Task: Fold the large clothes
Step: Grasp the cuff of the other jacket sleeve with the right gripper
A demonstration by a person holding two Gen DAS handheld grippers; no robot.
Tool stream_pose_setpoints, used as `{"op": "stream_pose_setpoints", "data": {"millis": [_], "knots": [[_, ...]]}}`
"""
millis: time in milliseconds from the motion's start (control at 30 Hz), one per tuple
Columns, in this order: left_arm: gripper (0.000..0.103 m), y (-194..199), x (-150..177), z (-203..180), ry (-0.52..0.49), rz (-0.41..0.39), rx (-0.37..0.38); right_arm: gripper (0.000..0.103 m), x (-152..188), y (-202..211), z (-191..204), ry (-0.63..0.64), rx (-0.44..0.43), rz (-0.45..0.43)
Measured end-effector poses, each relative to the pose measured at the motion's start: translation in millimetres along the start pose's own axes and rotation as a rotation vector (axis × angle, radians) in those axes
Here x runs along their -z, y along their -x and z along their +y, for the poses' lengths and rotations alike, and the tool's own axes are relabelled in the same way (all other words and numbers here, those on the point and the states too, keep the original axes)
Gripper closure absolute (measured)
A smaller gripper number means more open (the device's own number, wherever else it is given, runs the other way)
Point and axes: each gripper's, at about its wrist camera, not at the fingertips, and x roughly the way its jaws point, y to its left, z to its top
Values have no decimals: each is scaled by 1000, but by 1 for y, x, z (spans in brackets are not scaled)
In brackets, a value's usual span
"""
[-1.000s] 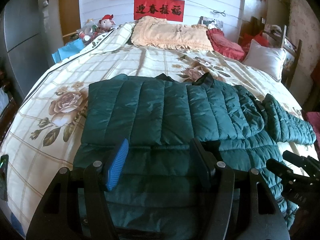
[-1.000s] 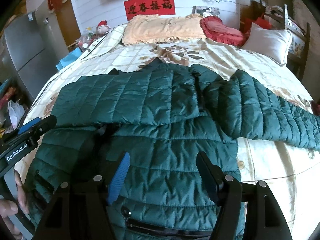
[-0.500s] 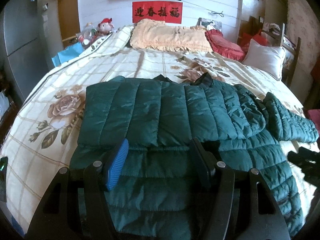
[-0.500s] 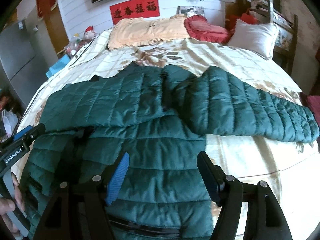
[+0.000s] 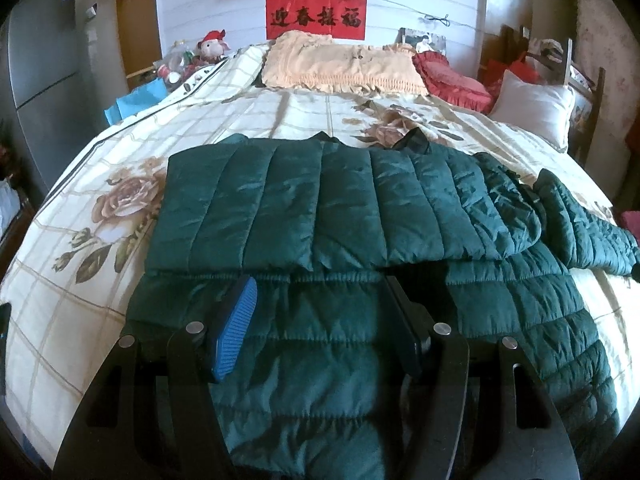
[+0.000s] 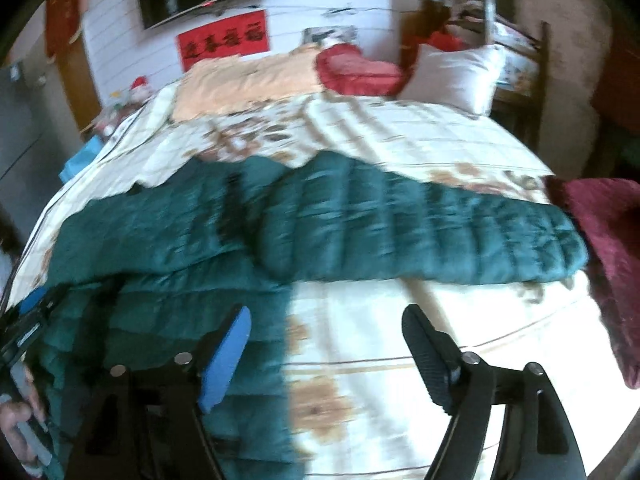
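Currently I log: unfolded sleeve [image 6: 460, 236] lying crosswise at frame centre-right, above my right gripper [image 6: 326, 344], both jaws apart, empty.

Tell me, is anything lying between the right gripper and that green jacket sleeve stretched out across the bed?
Nothing visible. The right gripper is open over bare floral bedspread, and the outstretched sleeve lies just beyond with only sheet between. A dark red cloth sits at the cuff end, off to the side. The view is blurred.
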Motion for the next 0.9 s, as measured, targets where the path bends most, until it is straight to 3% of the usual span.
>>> {"op": "stream_pose_setpoints", "data": {"millis": [433,667,900], "knots": [[39,7,1,1,52,17,45,26,-3,-33,-159,-320,195,12],[39,5,1,-3,53,30,46,26,-5,-46,-232,-583,173,-9],[39,2,2,0,54,46,36,26,-15,-76,-250,-677,180,20]]}}
